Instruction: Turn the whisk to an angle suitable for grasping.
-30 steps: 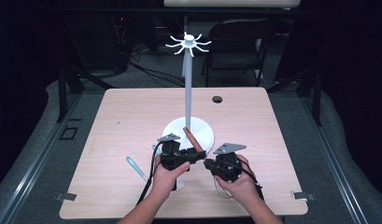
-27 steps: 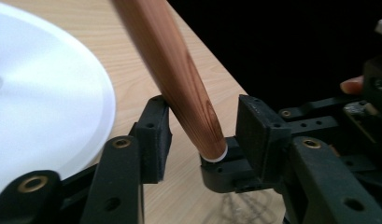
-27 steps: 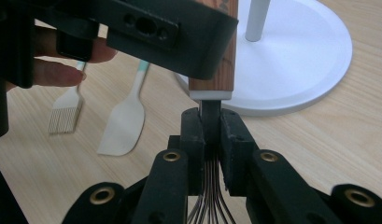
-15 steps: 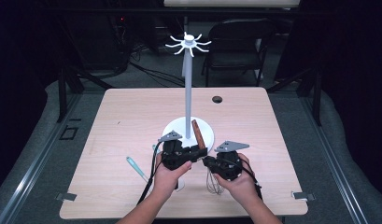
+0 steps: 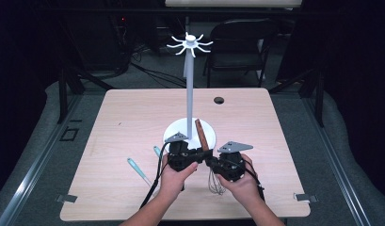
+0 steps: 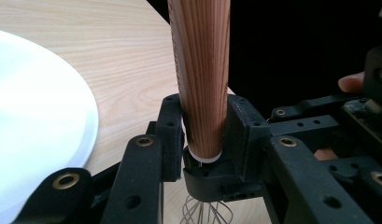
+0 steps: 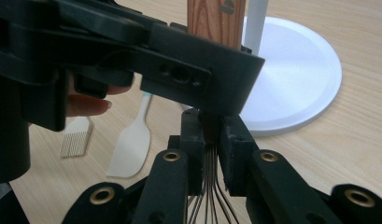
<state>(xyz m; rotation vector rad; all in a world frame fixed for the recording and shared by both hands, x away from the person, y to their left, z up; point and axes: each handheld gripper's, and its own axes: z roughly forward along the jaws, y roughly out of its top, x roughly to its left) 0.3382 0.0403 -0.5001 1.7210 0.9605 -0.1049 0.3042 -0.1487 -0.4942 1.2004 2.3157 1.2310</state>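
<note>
A whisk with a wooden handle stands nearly upright between both grippers at the table's front, wire head down. My left gripper has just been closing, and its pads now press the handle's lower end, above the wires. In the left gripper view its jaws flank the handle on both sides. My right gripper is shut on the wire bundle just under the handle. The right gripper sits below the left gripper's body.
A white stand with a round base, a tall pole and hooks on top rises just behind the grippers. A pale spatula and a small brush lie to the left. A teal-handled tool lies front left.
The left gripper's jaws have closed onto the wooden handle. The handle has swung from a lean to nearly upright. Both hands stay in about the same spot.
</note>
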